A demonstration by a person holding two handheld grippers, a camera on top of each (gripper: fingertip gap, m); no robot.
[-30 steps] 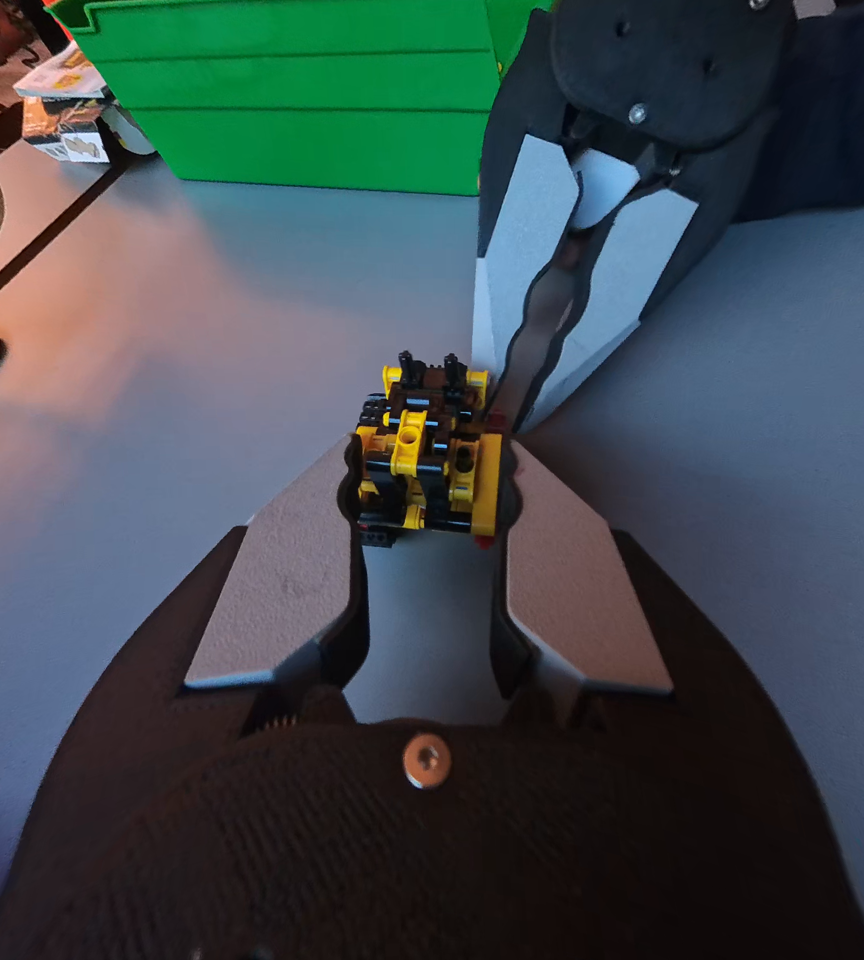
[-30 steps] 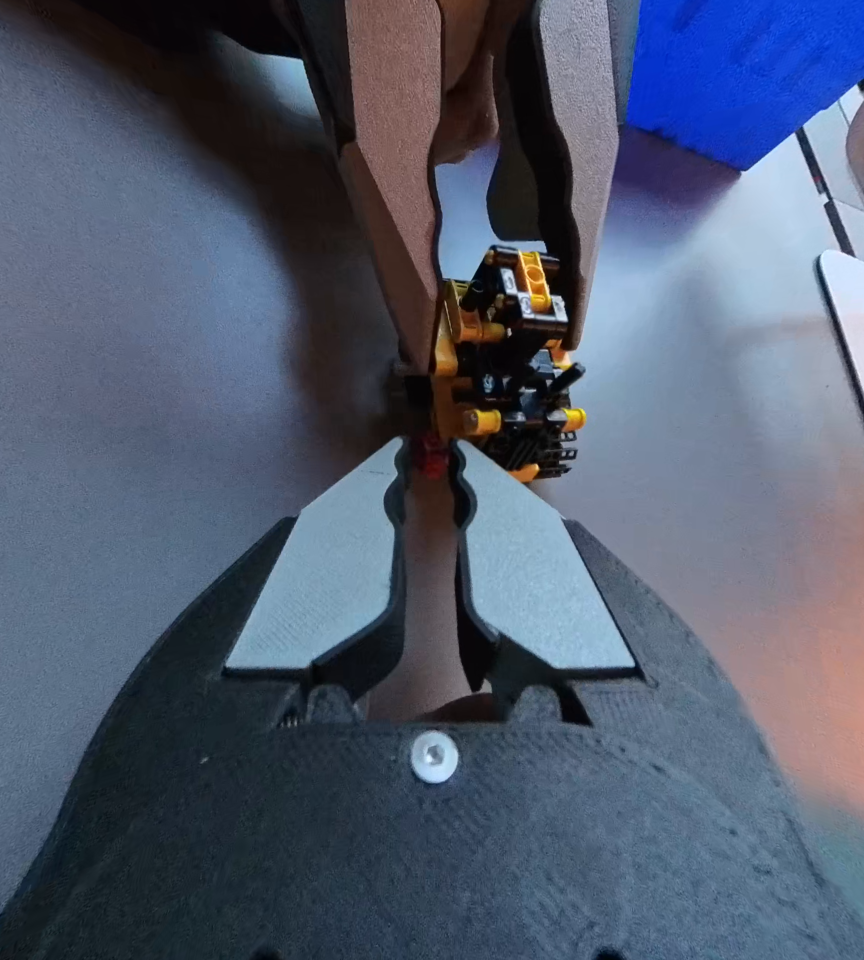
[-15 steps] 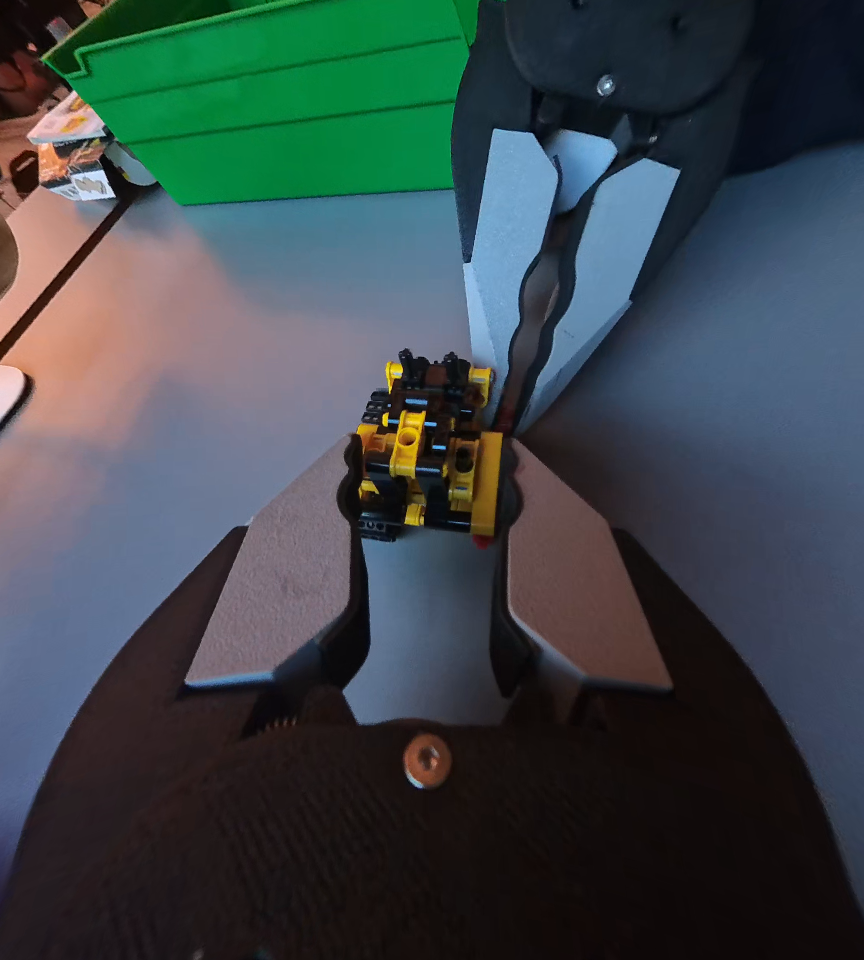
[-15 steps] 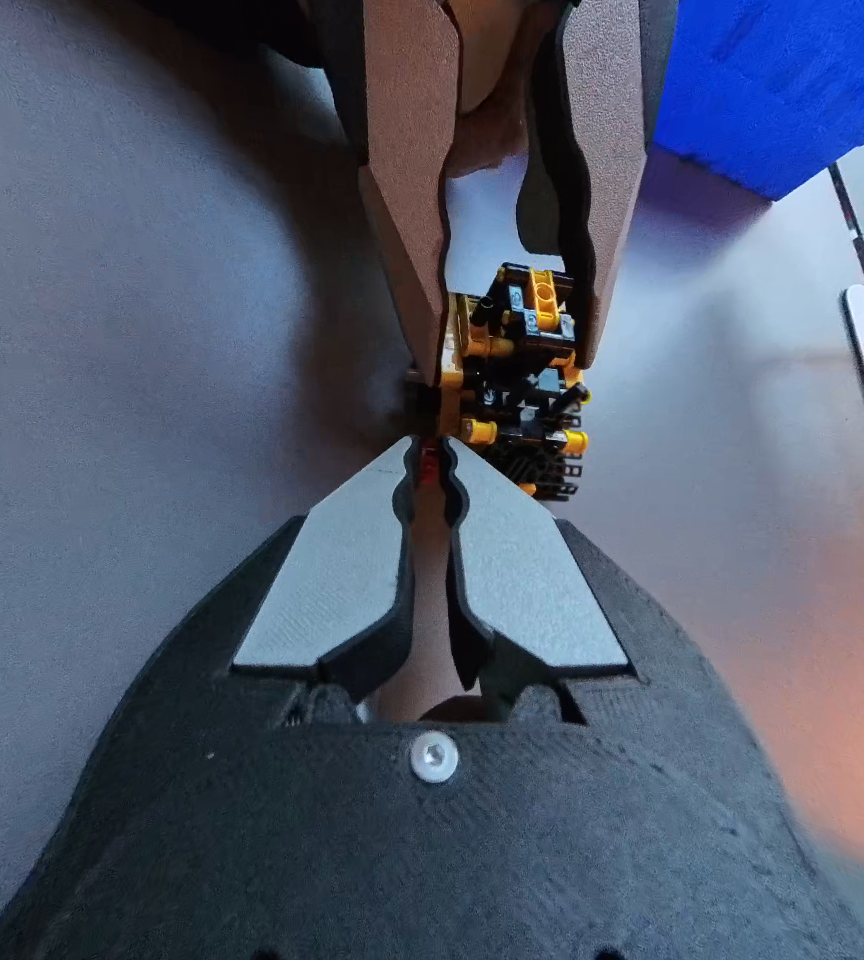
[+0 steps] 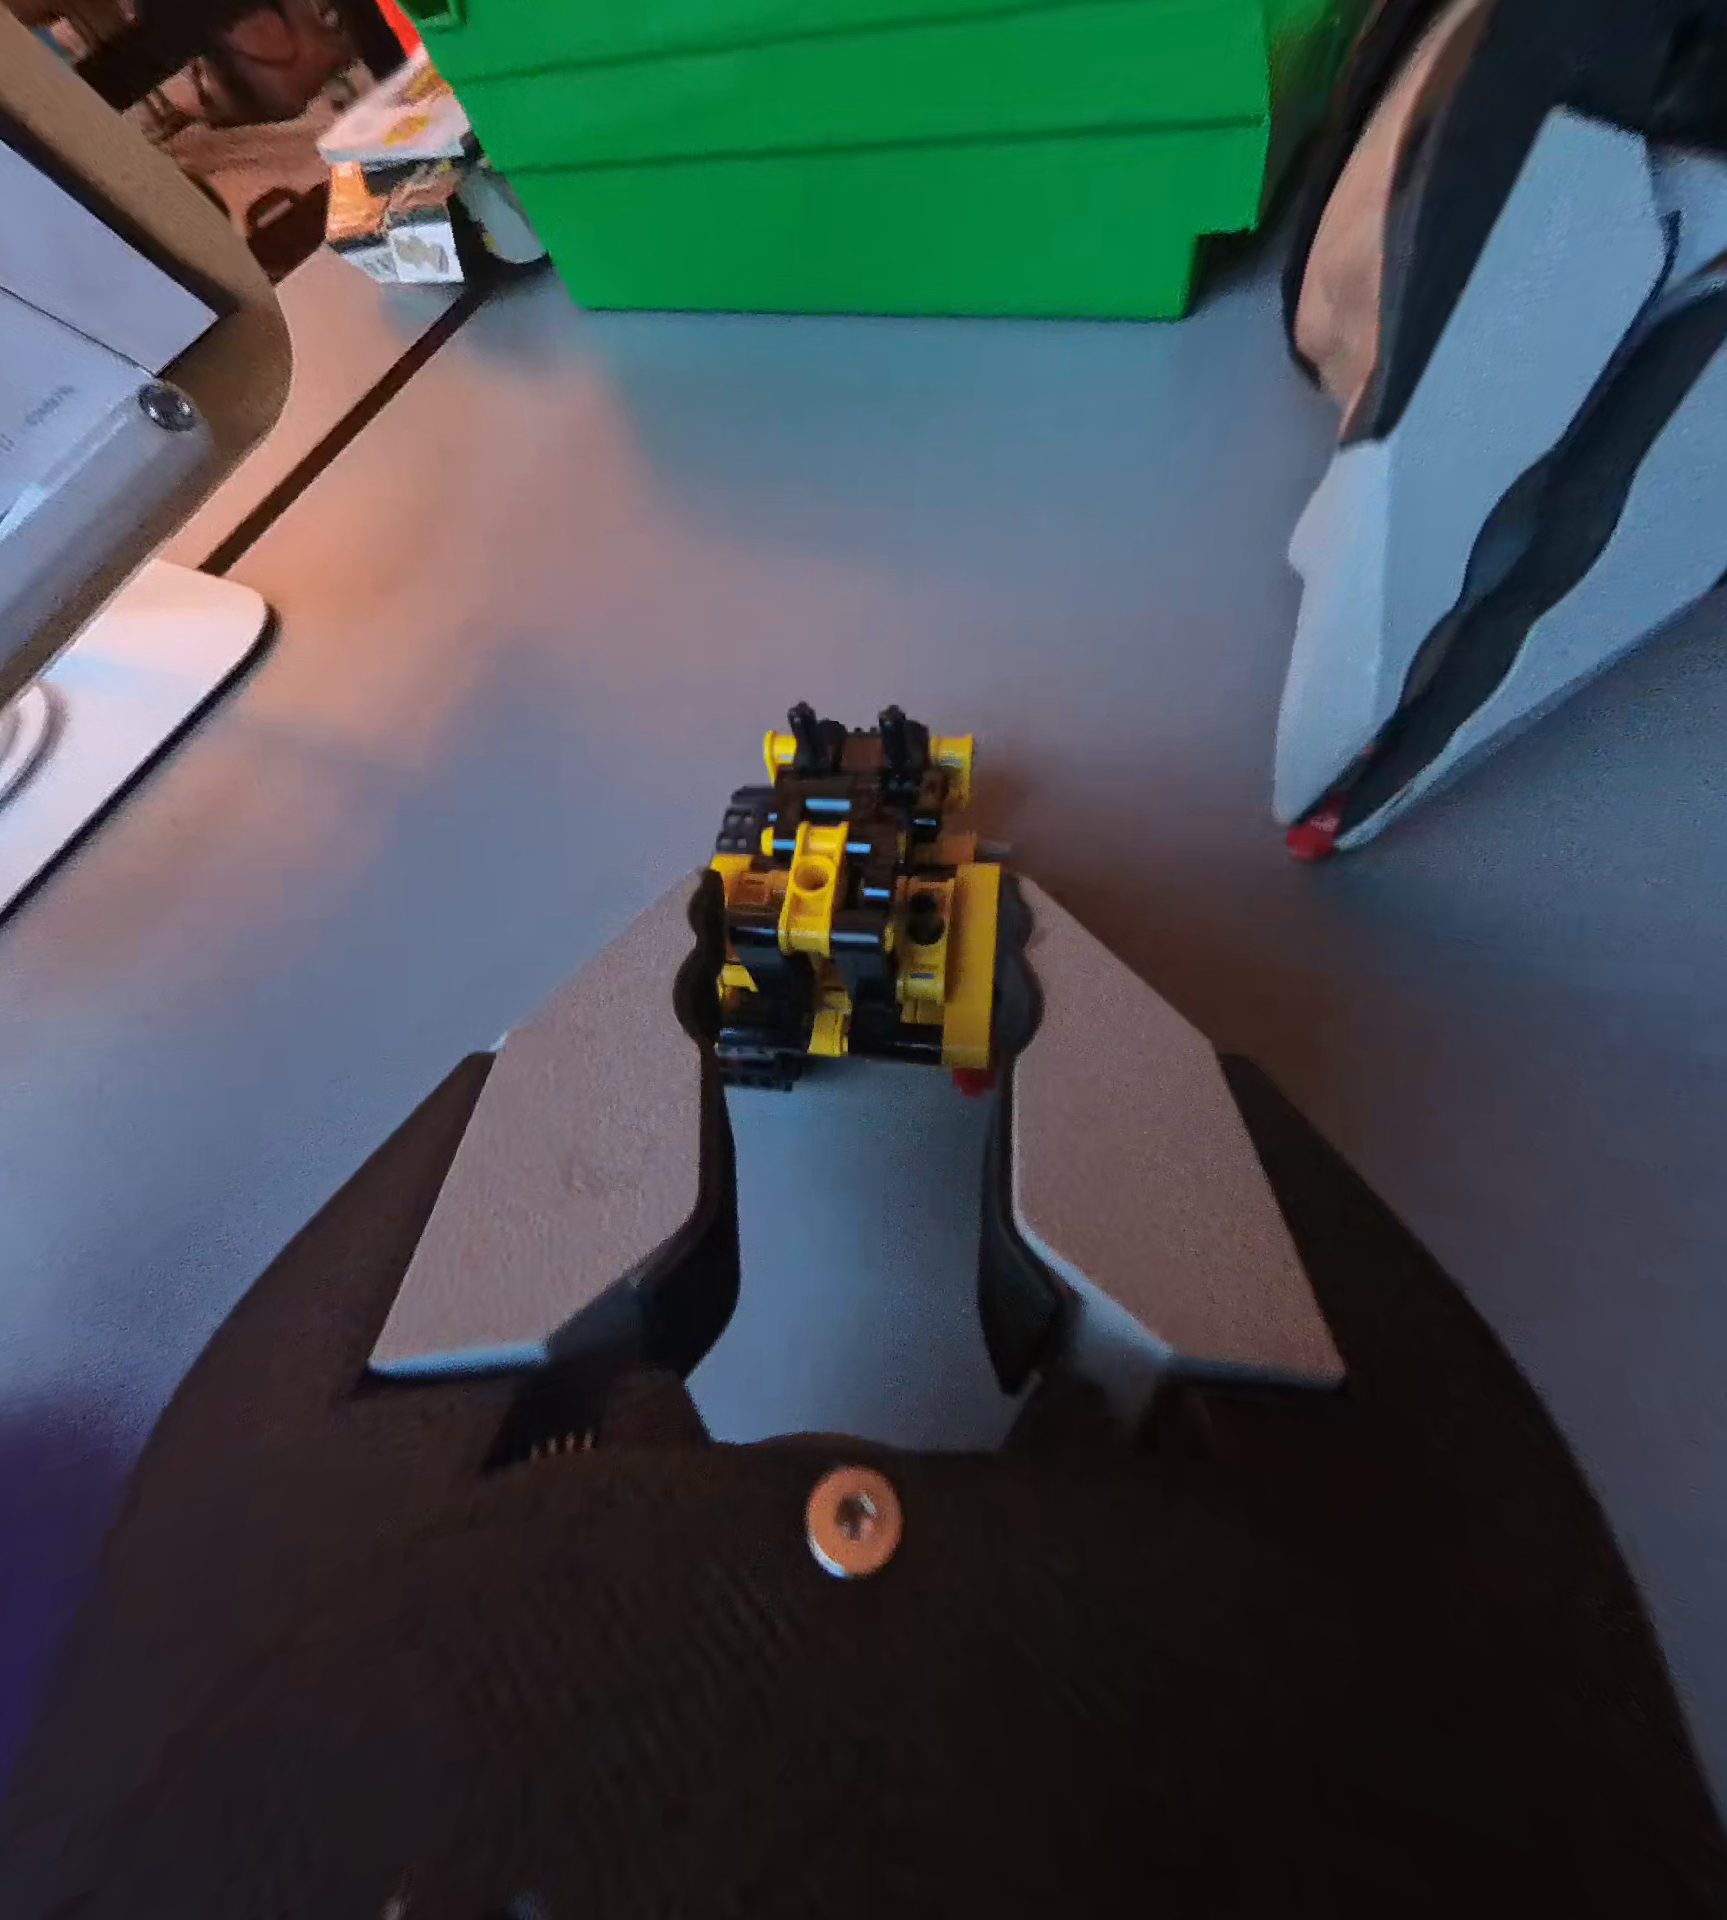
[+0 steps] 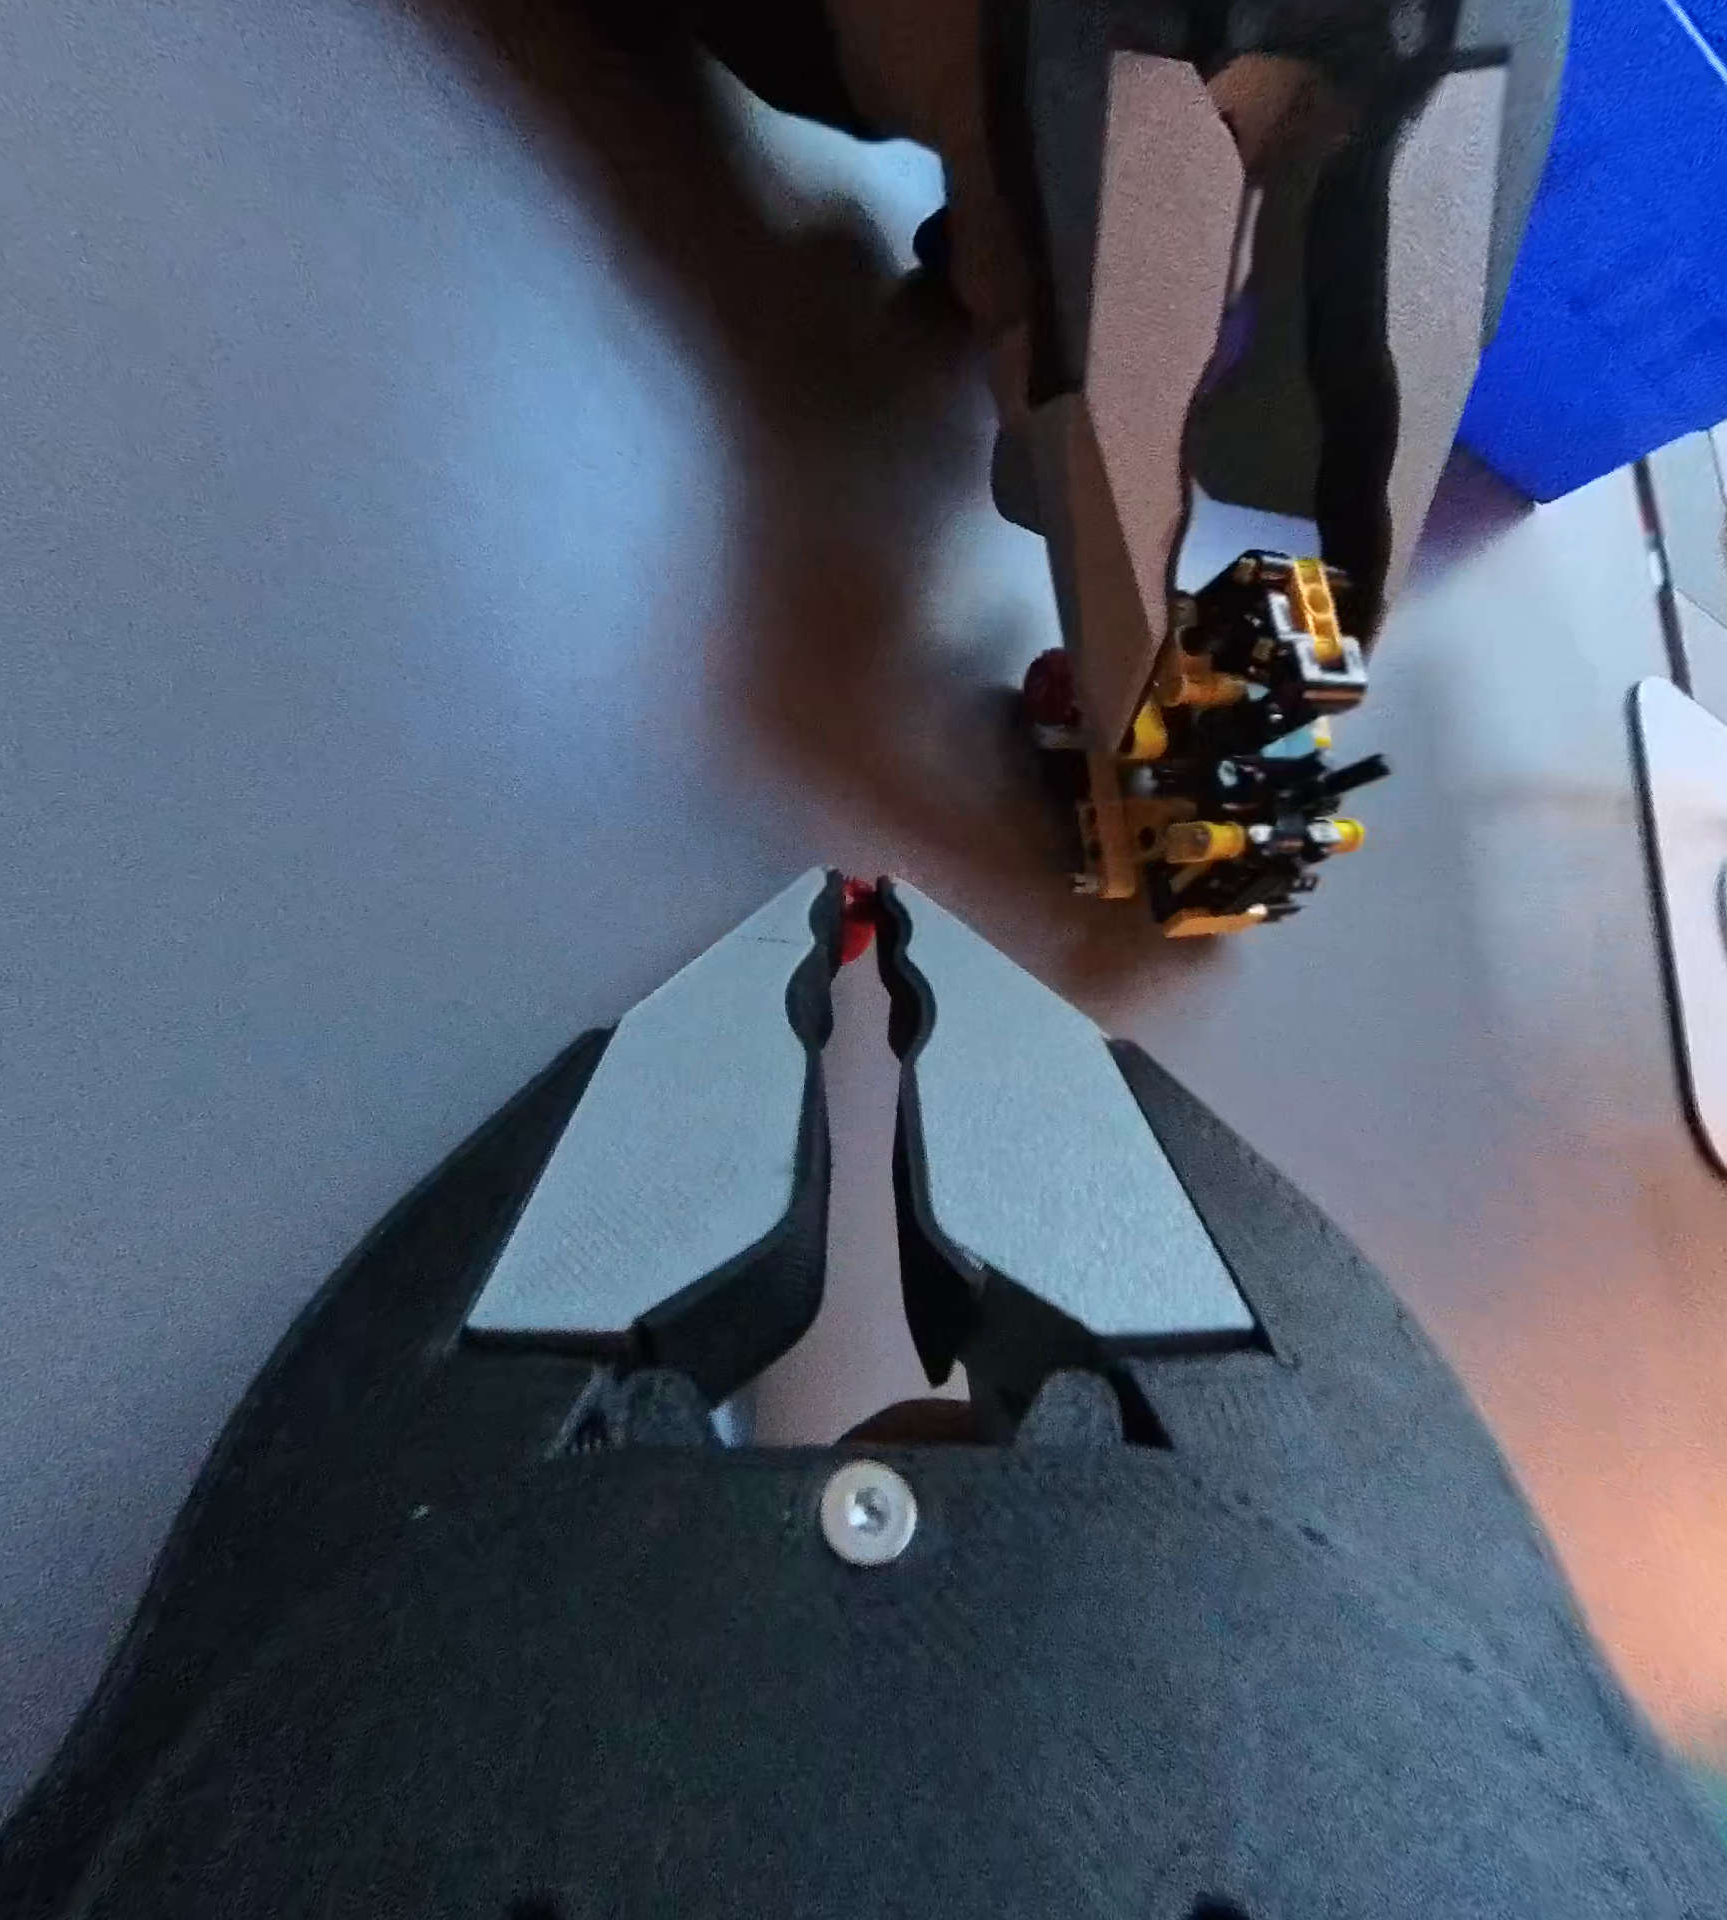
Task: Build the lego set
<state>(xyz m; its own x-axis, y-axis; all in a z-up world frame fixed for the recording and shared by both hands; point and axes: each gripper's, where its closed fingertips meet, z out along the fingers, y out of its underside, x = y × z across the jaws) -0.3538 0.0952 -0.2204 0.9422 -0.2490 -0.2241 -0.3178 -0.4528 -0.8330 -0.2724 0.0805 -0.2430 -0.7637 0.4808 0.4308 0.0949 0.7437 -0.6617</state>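
Nearest us, our left tool pinches the yellow-and-black lego model from both sides, holding it down on the grey tabletop. Our right tool is pressed nearly together on a small red piece, off to the model's side and apart from it. To seat the piece well, we judge we should keep the model steady, line the piece up with its hole, then push straight in; beyond stand a green bin and a monitor stand.
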